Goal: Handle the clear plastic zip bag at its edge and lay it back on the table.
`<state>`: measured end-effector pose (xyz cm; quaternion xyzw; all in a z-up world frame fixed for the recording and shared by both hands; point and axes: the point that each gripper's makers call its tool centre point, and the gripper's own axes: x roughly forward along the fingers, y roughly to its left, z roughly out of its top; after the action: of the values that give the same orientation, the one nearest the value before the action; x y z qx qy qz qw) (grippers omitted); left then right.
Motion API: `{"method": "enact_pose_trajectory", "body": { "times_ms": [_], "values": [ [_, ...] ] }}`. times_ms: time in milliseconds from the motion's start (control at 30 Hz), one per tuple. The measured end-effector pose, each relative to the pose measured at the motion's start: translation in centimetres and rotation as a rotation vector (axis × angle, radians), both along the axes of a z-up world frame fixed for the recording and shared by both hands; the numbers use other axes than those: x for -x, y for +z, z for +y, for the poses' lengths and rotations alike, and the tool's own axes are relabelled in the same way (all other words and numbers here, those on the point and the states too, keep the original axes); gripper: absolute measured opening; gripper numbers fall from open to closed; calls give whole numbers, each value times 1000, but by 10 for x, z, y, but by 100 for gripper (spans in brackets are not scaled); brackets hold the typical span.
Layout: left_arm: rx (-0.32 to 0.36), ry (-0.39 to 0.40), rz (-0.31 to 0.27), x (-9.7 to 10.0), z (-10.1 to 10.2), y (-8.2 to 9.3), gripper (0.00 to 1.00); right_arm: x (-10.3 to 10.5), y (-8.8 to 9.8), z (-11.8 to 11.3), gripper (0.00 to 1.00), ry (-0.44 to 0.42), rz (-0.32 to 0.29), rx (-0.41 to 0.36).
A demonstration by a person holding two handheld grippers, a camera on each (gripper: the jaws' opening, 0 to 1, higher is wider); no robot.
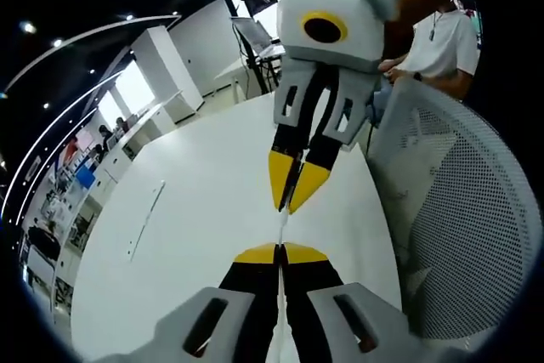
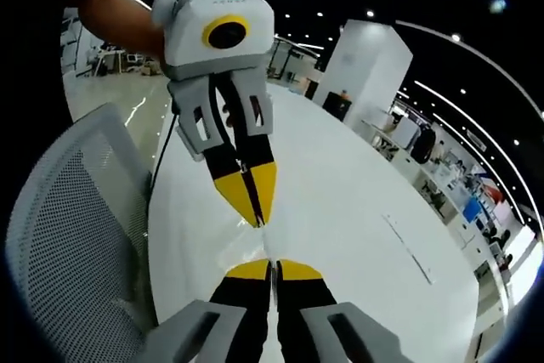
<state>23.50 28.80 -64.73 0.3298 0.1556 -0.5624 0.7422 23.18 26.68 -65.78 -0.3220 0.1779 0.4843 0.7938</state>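
The clear plastic zip bag (image 1: 281, 227) shows edge-on as a thin pale strip stretched between my two grippers above the white table (image 1: 195, 235). In the left gripper view, my left gripper (image 1: 280, 249) rises from the bottom, its yellow-tipped jaws pressed together on the near end of the strip. My right gripper (image 1: 289, 207) comes down from above and pinches the far end. In the right gripper view the bag (image 2: 266, 244) is again a faint line, with my right gripper (image 2: 273, 263) shut below it and my left gripper (image 2: 257, 220) shut above. Most of the bag's film is too clear to make out.
A white mesh office chair (image 1: 476, 210) stands close against the table's edge; it also appears in the right gripper view (image 2: 68, 244). A person in a white shirt (image 1: 442, 40) is behind it. A narrow slot (image 1: 149, 214) lies in the tabletop. Desks and shelves line the far room.
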Motion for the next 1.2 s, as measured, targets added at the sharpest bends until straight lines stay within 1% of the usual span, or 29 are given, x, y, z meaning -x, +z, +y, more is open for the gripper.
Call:
{"method": "enact_pose_trajectory", "body": {
  "times_ms": [100, 267, 333, 367, 400, 433, 500, 600, 667, 733, 833, 1000, 1067, 1200],
  "values": [
    [-9, -17, 0, 1, -1, -1, 0, 4, -3, 1, 0, 45, -19, 44],
    [-22, -55, -12, 6, -6, -1, 0, 8, -2, 3, 0, 67, -18, 51],
    [-16, -66, -12, 7, -8, 0, 1, 8, -3, 4, 0, 69, -16, 55],
    [-6, -77, -8, 9, -12, 3, 2, 8, -5, 3, 0, 76, -20, 70],
    [-13, -82, -11, 10, -13, 3, 2, 8, -6, 3, 0, 78, -24, 82],
    [-39, -96, -25, 10, -13, 1, 2, 9, -6, 3, 0, 80, -23, 80],
    [-46, -112, -32, 11, -15, 0, 3, 8, -4, 4, 0, 78, -19, 71],
    [-63, -129, -43, 12, -17, -1, 4, 8, -4, 4, 0, 85, -24, 81],
    [-97, -156, -70, 12, -17, -3, 5, 9, -4, 5, 0, 85, -21, 81],
    [-117, -181, -81, 15, -19, -6, 6, 9, -5, 5, 0, 87, -17, 82],
    [-129, -186, -84, 15, -22, -8, 9, 9, -4, 5, 0, 87, -20, 84],
    [-125, -193, -86, 14, -26, -8, 7, 8, -2, 5, 0, 80, -20, 82],
    [-131, -192, -97, 12, -26, -9, 5, 9, -2, 4, 0, 77, -18, 87],
    [-122, -184, -86, 10, -26, -8, 3, 8, 1, 3, 0, 60, -8, 75]
  ]
}}
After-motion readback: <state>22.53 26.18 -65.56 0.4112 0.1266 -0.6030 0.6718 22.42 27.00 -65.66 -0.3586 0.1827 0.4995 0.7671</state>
